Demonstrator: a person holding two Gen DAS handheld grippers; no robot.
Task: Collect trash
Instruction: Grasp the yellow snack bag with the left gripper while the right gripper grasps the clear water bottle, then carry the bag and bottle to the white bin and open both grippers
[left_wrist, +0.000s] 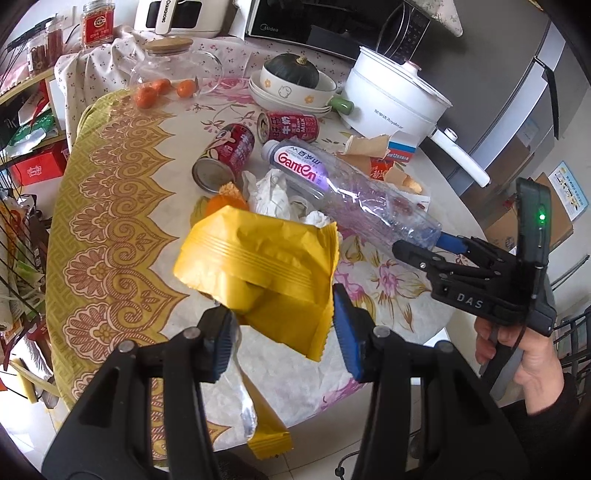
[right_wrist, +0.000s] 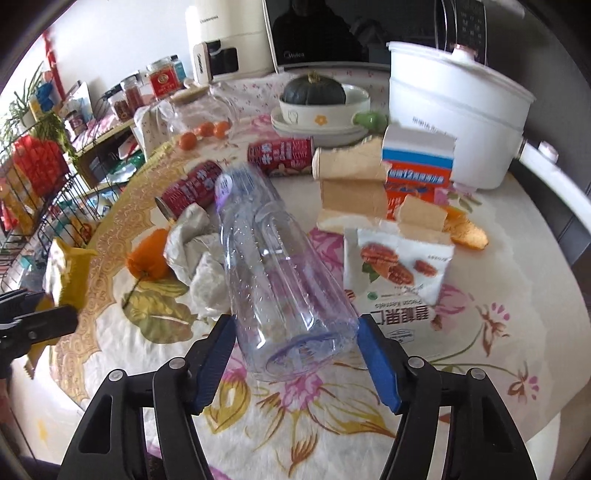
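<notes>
My left gripper (left_wrist: 284, 328) is shut on a crumpled yellow snack wrapper (left_wrist: 258, 266), held up above the flowered tablecloth (left_wrist: 388, 284). The clear plastic Ganten bottle (right_wrist: 280, 266) lies with its cap pointing away. Its base sits between the blue pads of my right gripper (right_wrist: 297, 354), which touch it on both sides. In the left wrist view the right gripper (left_wrist: 428, 242) meets the bottle (left_wrist: 332, 184) at its near end. Two red milk cans (left_wrist: 229, 155) (left_wrist: 288, 127), crumpled tissue (left_wrist: 273, 195), orange peel (right_wrist: 147, 262), torn cardboard (right_wrist: 351, 177) and a pecan bag (right_wrist: 395, 273) lie around it.
A white electric pot (right_wrist: 450, 110) stands at the back right, with a squash in a bowl (right_wrist: 317, 99) on stacked plates beside it. Tangerines (left_wrist: 151, 92) and a glass jar (left_wrist: 173, 66) are at the back left. Another yellow wrapper (left_wrist: 269, 439) lies at the table's near edge.
</notes>
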